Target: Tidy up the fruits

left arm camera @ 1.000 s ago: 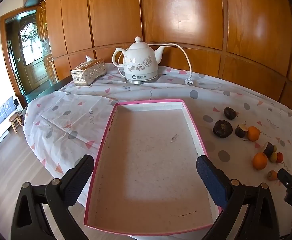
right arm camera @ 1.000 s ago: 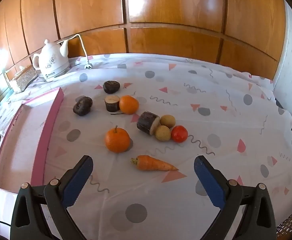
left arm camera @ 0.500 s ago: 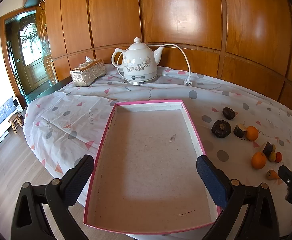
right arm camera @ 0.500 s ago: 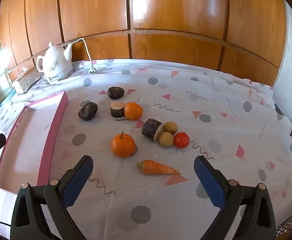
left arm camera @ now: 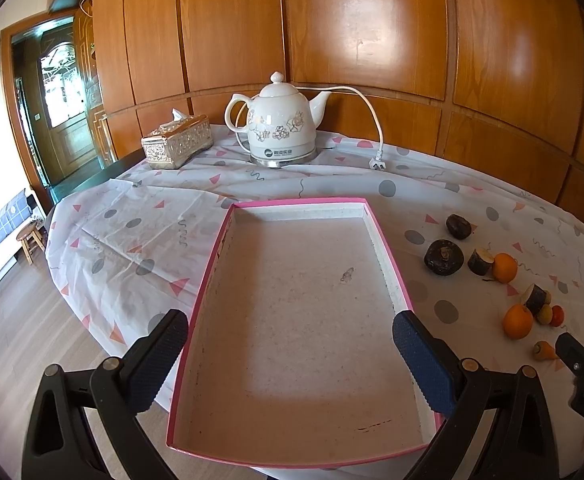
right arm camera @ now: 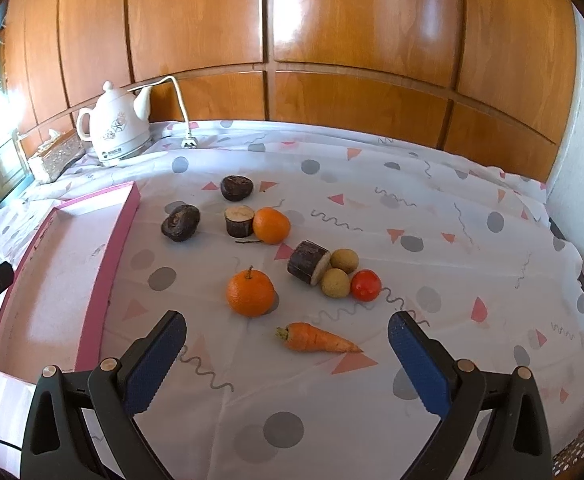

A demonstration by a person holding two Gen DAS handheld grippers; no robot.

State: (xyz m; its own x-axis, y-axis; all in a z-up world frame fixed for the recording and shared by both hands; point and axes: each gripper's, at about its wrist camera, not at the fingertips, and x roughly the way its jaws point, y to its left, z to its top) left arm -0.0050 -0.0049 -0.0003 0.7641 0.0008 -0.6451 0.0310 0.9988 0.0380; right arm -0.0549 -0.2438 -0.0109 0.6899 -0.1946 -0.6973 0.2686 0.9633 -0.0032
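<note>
A shallow pink-rimmed box [left arm camera: 387,258] [right arm camera: 104,280] lies empty on the patterned cloth. My left gripper [left arm camera: 290,338] hangs open over its near end, holding nothing. To the right of the box lie two oranges [right arm camera: 250,293] [right arm camera: 271,225], a carrot [right arm camera: 317,339], a small red fruit [right arm camera: 366,285], two pale round fruits [right arm camera: 335,282] and several dark brown pieces [right arm camera: 180,222]. My right gripper [right arm camera: 286,342] is open and empty, low over the cloth, with the carrot between its fingers' line and the near orange just beyond.
A white electric kettle [left arm camera: 278,128] [right arm camera: 116,128] with a trailing cord and plug [left arm camera: 377,164] stands at the back by the wood-panelled wall. A gold tissue box [left arm camera: 176,146] sits to its left. The table edge drops to the floor on the left, where a stool [left arm camera: 28,236] stands.
Both cameras have pulled back and risen slightly, so the box and the fruits sit a little farther away. No fruit has moved. Both grippers stay open.
</note>
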